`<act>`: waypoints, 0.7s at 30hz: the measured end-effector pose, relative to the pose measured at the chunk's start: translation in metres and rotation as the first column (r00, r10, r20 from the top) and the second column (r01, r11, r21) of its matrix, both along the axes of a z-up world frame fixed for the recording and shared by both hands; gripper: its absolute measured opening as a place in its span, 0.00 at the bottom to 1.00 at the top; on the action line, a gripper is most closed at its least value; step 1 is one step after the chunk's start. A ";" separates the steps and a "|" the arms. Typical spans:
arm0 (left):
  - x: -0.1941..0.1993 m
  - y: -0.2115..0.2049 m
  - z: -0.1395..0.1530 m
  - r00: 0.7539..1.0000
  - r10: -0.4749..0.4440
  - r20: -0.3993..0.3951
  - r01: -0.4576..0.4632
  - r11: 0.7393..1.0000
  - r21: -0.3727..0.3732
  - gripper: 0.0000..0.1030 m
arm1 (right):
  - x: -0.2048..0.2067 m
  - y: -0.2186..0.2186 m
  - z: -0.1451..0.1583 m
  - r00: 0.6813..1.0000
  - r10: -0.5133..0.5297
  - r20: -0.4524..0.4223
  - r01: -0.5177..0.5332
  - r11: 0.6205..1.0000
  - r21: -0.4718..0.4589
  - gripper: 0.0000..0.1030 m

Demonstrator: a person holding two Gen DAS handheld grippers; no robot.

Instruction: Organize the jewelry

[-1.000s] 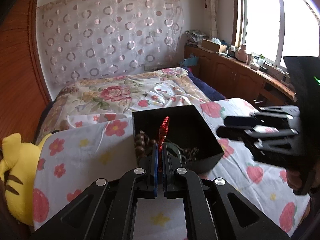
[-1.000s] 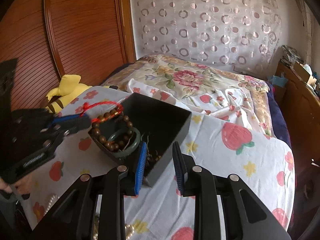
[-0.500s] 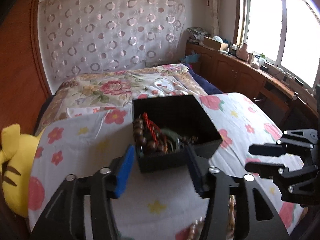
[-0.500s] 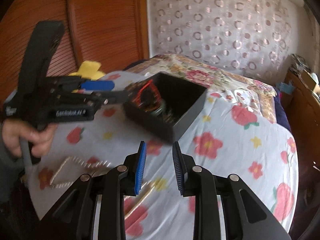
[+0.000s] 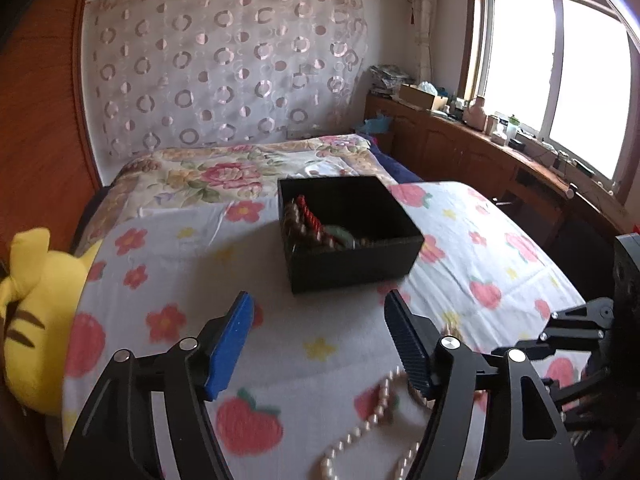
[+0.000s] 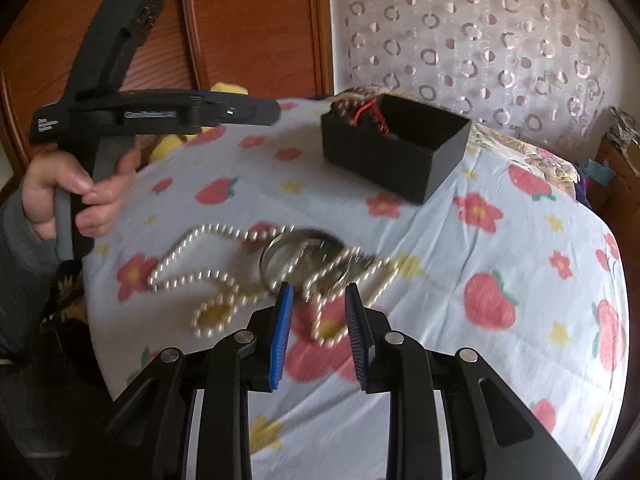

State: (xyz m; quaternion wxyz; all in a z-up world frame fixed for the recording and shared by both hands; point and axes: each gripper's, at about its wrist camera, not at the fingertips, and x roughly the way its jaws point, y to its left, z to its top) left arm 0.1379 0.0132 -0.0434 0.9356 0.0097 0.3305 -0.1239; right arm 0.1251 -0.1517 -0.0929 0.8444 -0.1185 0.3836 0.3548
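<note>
Home bedrm: bed [image 5: 240, 172] w/ floral quilt, curtain [image 5: 224, 68].

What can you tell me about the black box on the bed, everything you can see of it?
The black box is a small, open, lidless rectangular container with matte, card-like walls. It sits upright and unheld on the floral sheet, beyond the pearl necklace. Inside, piled toward one end, lie a brown bead bracelet, a red cord and a green bangle. The rest looks empty.

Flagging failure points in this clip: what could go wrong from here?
The pearl necklace lies tangled with the silver bangle, so the right tongs might drag both or catch one strand. The black box already holds heaped beads with a red cord at the rim, so more could spill.
</note>
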 end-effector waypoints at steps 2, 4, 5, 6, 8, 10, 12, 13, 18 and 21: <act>-0.010 0.003 -0.006 1.000 0.001 -0.005 -0.001 1.000 0.002 0.70 | -0.004 0.001 -0.002 1.000 0.011 -0.003 -0.011 1.000 -0.009 0.28; -0.021 0.005 -0.013 1.000 0.002 -0.016 -0.001 1.000 0.004 0.75 | -0.007 0.005 -0.005 1.000 0.022 -0.009 -0.022 0.999 -0.024 0.28; -0.023 0.006 -0.016 1.000 -0.002 -0.023 0.002 1.000 0.002 0.77 | -0.007 0.005 -0.007 1.000 0.025 -0.010 -0.025 0.999 -0.030 0.28; -0.027 0.007 -0.020 0.999 -0.007 -0.036 0.007 1.000 -0.002 0.78 | -0.007 0.008 -0.009 1.000 0.026 -0.007 -0.027 0.999 -0.046 0.28; -0.032 0.009 -0.025 0.999 -0.005 -0.049 0.005 1.000 0.000 0.79 | -0.006 0.010 -0.011 1.000 0.026 -0.007 -0.026 0.998 -0.062 0.28; -0.036 0.009 -0.028 0.999 -0.001 -0.054 0.002 1.000 0.005 0.81 | -0.003 0.012 -0.013 1.000 0.015 -0.006 -0.015 0.997 -0.077 0.28; -0.041 0.010 -0.031 0.998 0.003 -0.057 -0.002 1.000 0.003 0.81 | 0.001 0.014 -0.015 1.000 0.010 -0.010 -0.011 0.996 -0.086 0.28; -0.043 0.010 -0.032 0.998 0.004 -0.059 -0.004 1.000 0.000 0.82 | 0.001 0.016 -0.016 1.000 0.012 -0.009 -0.013 0.996 -0.093 0.28; -0.048 0.014 -0.039 0.997 0.010 -0.076 -0.010 1.000 -0.002 0.83 | 0.001 0.018 -0.014 1.000 0.016 -0.001 -0.016 0.994 -0.108 0.25; -0.049 0.014 -0.047 0.996 0.013 -0.092 -0.013 1.000 0.001 0.83 | 0.000 0.017 -0.012 1.000 0.027 -0.001 -0.027 0.993 -0.117 0.05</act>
